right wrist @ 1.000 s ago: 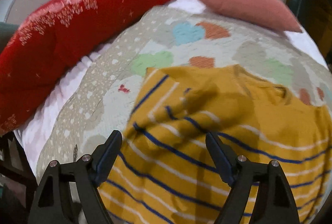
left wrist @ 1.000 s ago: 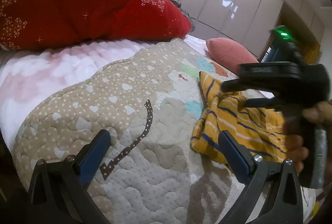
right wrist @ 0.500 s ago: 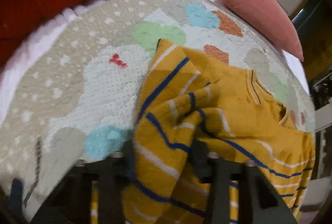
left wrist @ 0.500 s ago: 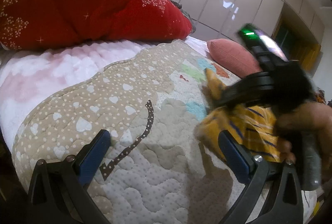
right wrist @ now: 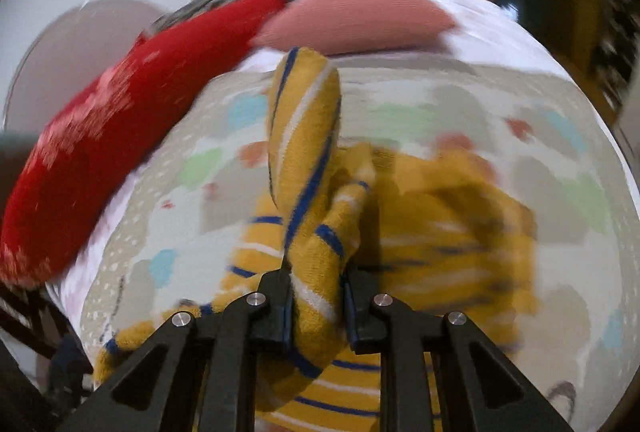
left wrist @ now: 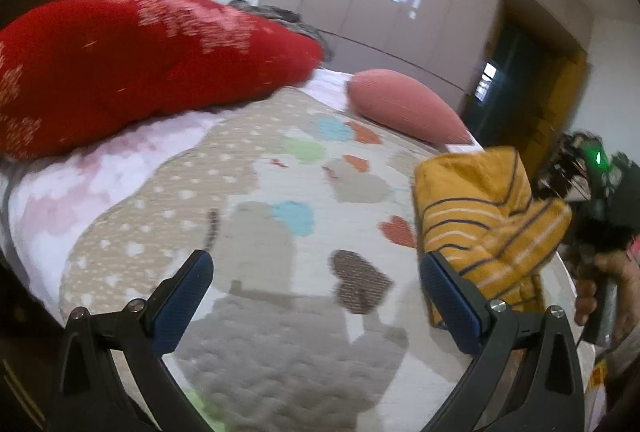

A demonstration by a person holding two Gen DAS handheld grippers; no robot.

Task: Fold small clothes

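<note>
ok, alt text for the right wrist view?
The right tongs are clamped on a bunched fold of a yellow striped shirt, lifting it above a heart-patterned quilt. A red pillow and a pink cushion lie beyond; the picture is motion-blurred.

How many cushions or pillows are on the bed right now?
2. The big red pillow lies along the bed's far left side; the smaller pink cushion sits at the far end, right of it. Something grey behind the red one is too hidden to identify.
</note>
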